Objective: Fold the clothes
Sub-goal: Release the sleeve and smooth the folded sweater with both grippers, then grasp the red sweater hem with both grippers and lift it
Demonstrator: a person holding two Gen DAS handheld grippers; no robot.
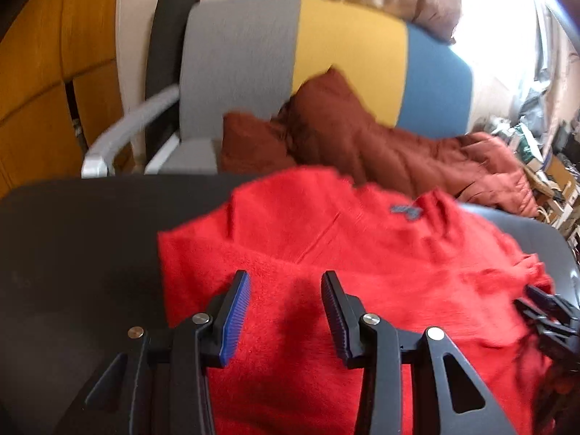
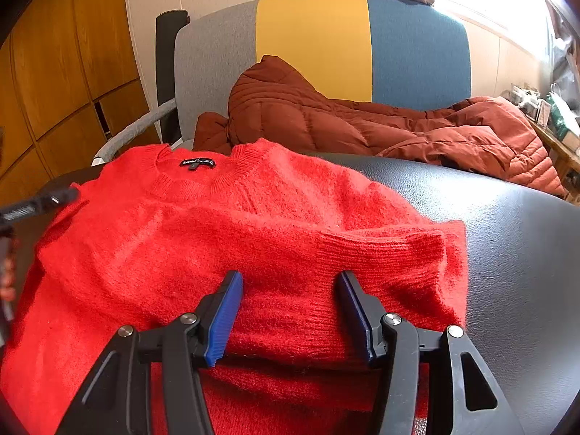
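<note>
A red knit sweater (image 2: 224, 224) lies on a black padded surface (image 2: 507, 239), its neck and black label (image 2: 197, 163) at the far side and a ribbed part folded over on the right. My right gripper (image 2: 290, 281) hangs low over the near fold, which fills the gap between its blue pads (image 2: 223, 320); I see no squeeze on the knit. My left gripper (image 1: 284, 282) hovers open over the left half of the sweater (image 1: 326, 239), with nothing held; that view is blurred. Each gripper shows dark at the edge of the other's view, the right gripper (image 1: 543, 311) and the left gripper (image 2: 36, 203).
Behind the surface stands a chair with a grey, yellow and blue back (image 2: 315, 43). A rust-brown padded jacket (image 2: 362, 123) is heaped on it. Wooden cabinet doors (image 2: 54, 90) are at the left, cluttered shelves (image 2: 554, 116) at the far right.
</note>
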